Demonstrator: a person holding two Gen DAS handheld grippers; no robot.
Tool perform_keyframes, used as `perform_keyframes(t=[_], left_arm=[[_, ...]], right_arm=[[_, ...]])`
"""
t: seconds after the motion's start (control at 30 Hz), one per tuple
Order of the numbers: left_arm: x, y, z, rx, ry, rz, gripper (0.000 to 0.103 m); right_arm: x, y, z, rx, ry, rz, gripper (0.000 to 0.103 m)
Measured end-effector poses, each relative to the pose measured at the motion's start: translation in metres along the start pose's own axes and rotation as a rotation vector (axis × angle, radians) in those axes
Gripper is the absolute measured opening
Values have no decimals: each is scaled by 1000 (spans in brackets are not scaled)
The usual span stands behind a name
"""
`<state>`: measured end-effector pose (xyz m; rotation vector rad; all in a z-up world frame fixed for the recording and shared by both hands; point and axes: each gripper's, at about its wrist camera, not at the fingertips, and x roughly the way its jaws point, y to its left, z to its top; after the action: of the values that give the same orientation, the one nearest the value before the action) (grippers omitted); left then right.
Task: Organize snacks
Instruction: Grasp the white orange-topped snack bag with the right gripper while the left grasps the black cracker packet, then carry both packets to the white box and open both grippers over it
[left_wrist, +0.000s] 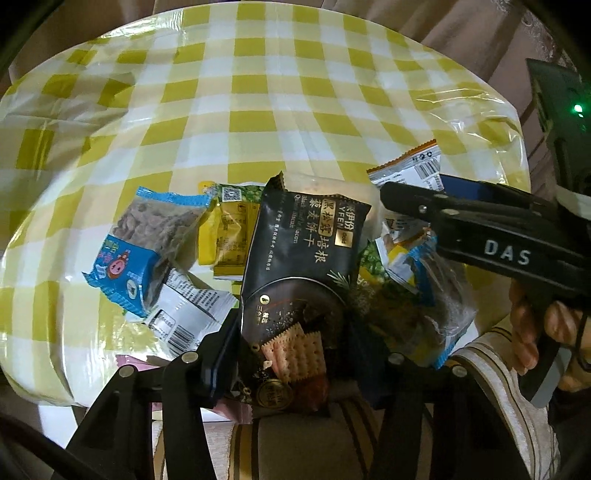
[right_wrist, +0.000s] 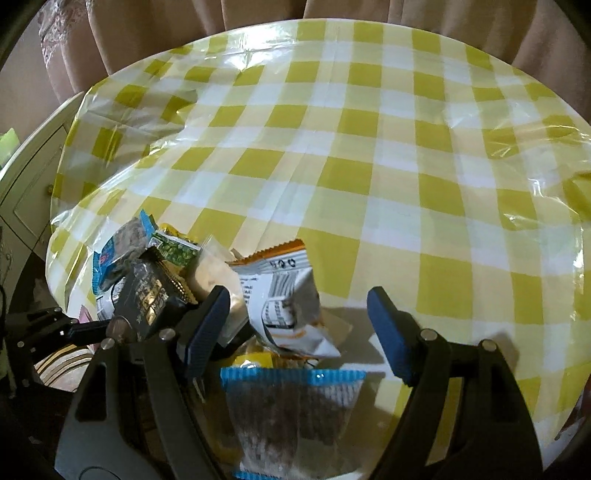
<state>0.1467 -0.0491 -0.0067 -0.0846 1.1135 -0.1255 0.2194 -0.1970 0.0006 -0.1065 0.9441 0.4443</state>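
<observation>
Crinkly foil: we see the snack pile (left_wrist: 258, 258) heaped at the near edge of the checked table (left_wrist: 258, 92), some packets overhanging it.
Left gripper (left_wrist: 291, 354): our fingers look clamped on the black biscuit packet (left_wrist: 306, 254), though the right finger is hidden behind it.
Right gripper (right_wrist: 299, 332): fingers wide apart, nothing between the pads, over the blue-edged clear packet (right_wrist: 291, 413) and just right of the white barcode packet (right_wrist: 284, 299).
Slip risk: glossy wrap held near its lower end; we judge it could pivot or slide out.
Spill risk: lifting the black packet may drag the neighbours resting on it off the near edge.
Collision risk: both grippers crowd the same heap; a hasty reach could knock one against the other.
</observation>
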Motion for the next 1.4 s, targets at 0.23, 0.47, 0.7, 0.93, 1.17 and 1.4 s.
perform_keyframes(t=[0.23,0.47,0.7,0.93,1.17,1.4], left_arm=[[-10,1,0,-10,-38,46,54],[-24,7,2,-57,-82,71,54],[-36,0,8,-71,-116,90,54],[-55,-27,16,-20,-155,77,54],[-59,-69,18,59,-163,22,54],[-56,-130,15,166,-144,-59,54]], right_arm=[[7,1,-2,-4,18,39,42],[-9,-5,-3,27,-40,42,41],[-35,-21,-7,80,-98,45,41],[-72,-49,-24,158,-139,32,41],[-107,-82,-55,239,-153,-30,41],[-144,-126,-96,344,-162,-98,41]])
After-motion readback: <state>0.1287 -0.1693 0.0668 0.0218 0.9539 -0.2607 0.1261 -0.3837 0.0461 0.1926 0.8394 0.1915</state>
